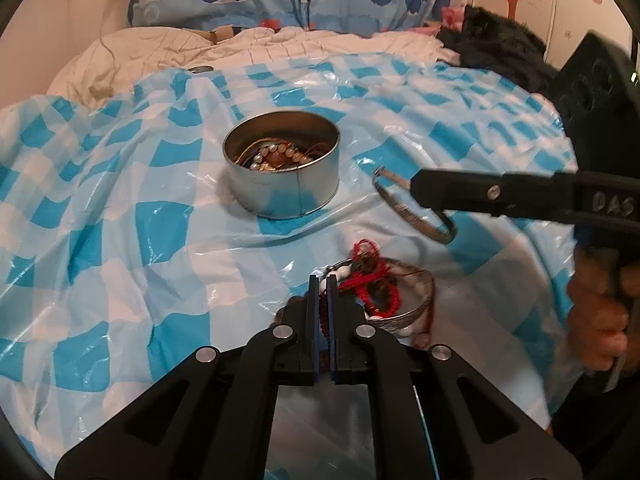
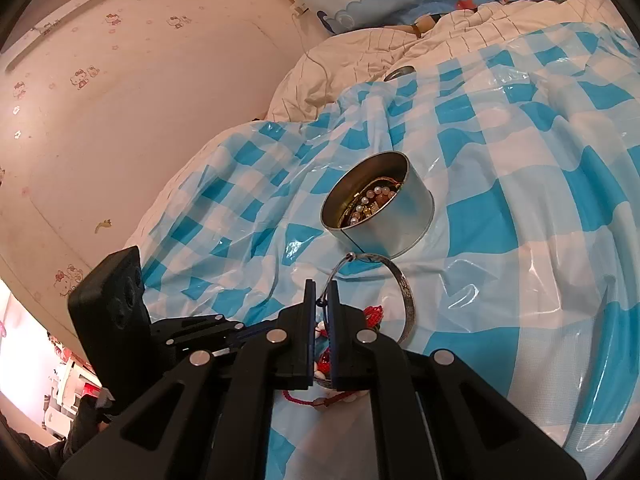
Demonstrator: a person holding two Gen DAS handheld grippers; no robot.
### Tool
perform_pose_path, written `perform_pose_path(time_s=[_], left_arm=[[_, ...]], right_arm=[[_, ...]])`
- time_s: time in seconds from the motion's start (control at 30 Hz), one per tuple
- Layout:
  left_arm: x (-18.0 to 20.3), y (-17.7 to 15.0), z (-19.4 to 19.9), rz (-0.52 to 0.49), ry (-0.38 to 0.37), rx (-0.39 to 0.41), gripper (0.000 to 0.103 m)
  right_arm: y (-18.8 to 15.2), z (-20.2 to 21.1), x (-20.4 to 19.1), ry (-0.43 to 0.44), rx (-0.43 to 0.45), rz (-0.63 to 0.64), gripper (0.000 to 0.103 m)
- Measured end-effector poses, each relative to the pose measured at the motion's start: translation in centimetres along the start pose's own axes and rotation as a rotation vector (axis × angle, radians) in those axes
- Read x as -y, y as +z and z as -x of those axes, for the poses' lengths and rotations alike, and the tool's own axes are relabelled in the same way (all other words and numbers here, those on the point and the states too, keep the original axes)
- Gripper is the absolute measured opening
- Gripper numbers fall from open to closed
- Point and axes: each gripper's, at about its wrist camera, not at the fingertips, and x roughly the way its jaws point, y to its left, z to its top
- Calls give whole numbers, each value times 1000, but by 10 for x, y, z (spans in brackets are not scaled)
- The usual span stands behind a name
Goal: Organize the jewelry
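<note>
On the left, the blue-and-white checkered plastic sheet (image 1: 120, 240) covers the bed and is wrinkled and shiny. Near the middle stands the round silver metal tin (image 1: 282, 172), open, with pearl and bead strings already inside. In front of it, the left gripper (image 1: 321, 280) has its jaws nearly together; a dark bead string seems to run between them, but I cannot tell if they really pinch it. Just beside its tips lies the tangled pile of red cord, white beads and a metal bangle (image 1: 380, 292).

To the right, the right gripper (image 2: 322, 286) pinches the thin open silver bangle (image 2: 404, 292) at one side of the ring, lifted above the sheet, near the tin but apart from it. I judge that this bangle is stiff, light and smooth, so it may turn or slip between the jaws; a hold on the flat band is safest. The cords in the pile are soft and can catch each other. Nothing stands between the bangle and the tin.
</note>
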Motion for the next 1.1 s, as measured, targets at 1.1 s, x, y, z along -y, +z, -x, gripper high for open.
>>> perform_pose_path(time_s=[1.1], left_arm=[[-78, 116, -61, 391, -119, 53, 30]], right_arm=[[46, 3, -28, -95, 148, 197, 6]])
